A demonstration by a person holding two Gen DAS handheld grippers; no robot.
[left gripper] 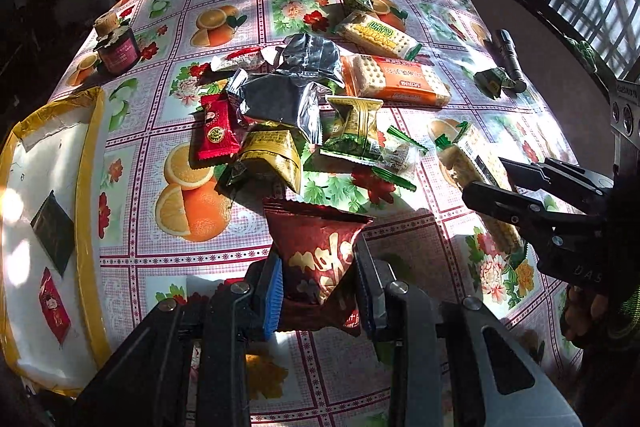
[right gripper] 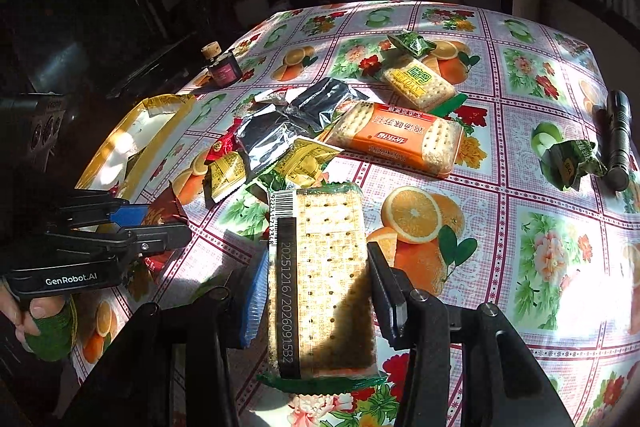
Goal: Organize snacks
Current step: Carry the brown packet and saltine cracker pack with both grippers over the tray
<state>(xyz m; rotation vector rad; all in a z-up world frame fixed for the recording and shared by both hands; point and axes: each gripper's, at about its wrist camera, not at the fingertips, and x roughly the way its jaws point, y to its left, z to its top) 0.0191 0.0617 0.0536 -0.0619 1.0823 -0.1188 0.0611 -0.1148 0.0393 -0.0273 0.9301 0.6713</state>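
Note:
My left gripper (left gripper: 316, 287) is shut on a dark red snack pouch (left gripper: 316, 247) with gold lettering, held above the table's near side. My right gripper (right gripper: 316, 291) is shut on a clear green-ended cracker pack (right gripper: 320, 279) with a barcode. A pile of snacks lies mid-table: silver foil bags (left gripper: 288, 83), an orange cracker pack (left gripper: 396, 79), a yellow-green cracker pack (left gripper: 380, 35), gold packets (left gripper: 272, 155) and a red packet (left gripper: 214, 133). The right gripper also shows in the left wrist view (left gripper: 500, 187), the left gripper in the right wrist view (right gripper: 160, 227).
A white box with yellow-taped edges (left gripper: 90, 187) stands at the left, holding a dark packet (left gripper: 52, 227) and a red packet (left gripper: 54, 303). A small dark jar (left gripper: 118, 47) stands at the far left. A black flashlight (left gripper: 510, 59) and a green packet (left gripper: 490, 81) lie at the right.

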